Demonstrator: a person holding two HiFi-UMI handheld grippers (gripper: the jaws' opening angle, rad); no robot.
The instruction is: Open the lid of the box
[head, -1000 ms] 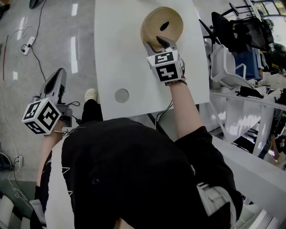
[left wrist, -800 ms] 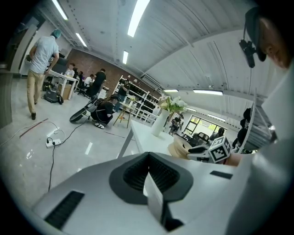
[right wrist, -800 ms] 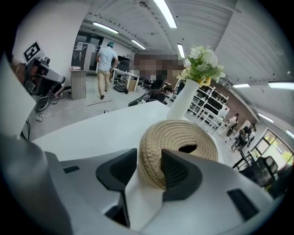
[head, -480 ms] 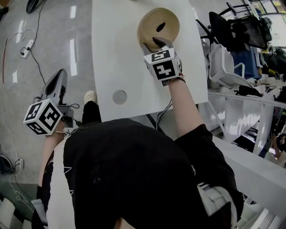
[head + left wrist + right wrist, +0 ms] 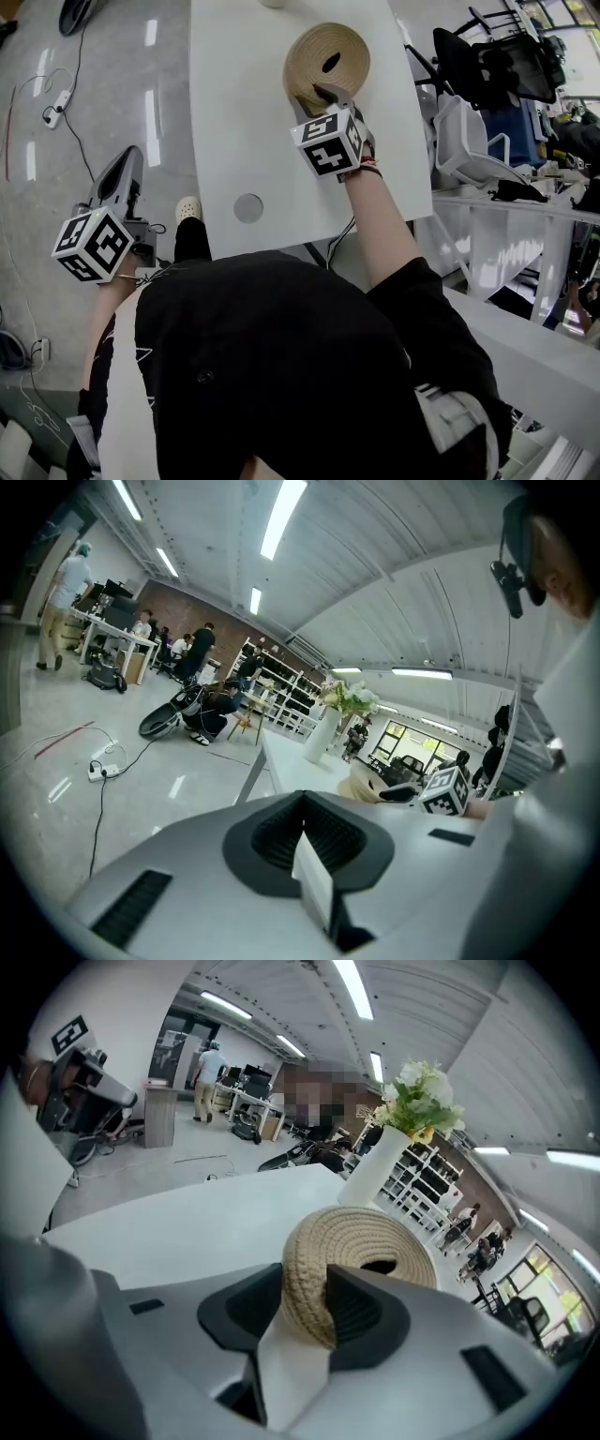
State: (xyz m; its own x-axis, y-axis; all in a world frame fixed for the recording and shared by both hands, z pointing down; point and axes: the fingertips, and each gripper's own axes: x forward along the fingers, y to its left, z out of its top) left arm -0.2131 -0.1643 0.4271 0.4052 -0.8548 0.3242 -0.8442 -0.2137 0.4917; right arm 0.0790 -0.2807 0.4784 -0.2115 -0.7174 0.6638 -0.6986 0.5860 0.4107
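Lid [image 5: 328,58], round and woven, lies by the table's [image 5: 234,122] far edge. Right gripper [image 5: 326,94] jaws, just tightened, clamp its near rim. Left gripper [image 5: 122,169], clenched empty, hangs well off the left edge.

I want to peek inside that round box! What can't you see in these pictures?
- Inside of the box: in every view the woven lid covers it, and its dark hole shows nothing.
- Where lid meets box: in the right gripper view the right gripper covers that rim; in the head view it is too small.
- Vase: in the head view the top edge cuts nearly all of it off.
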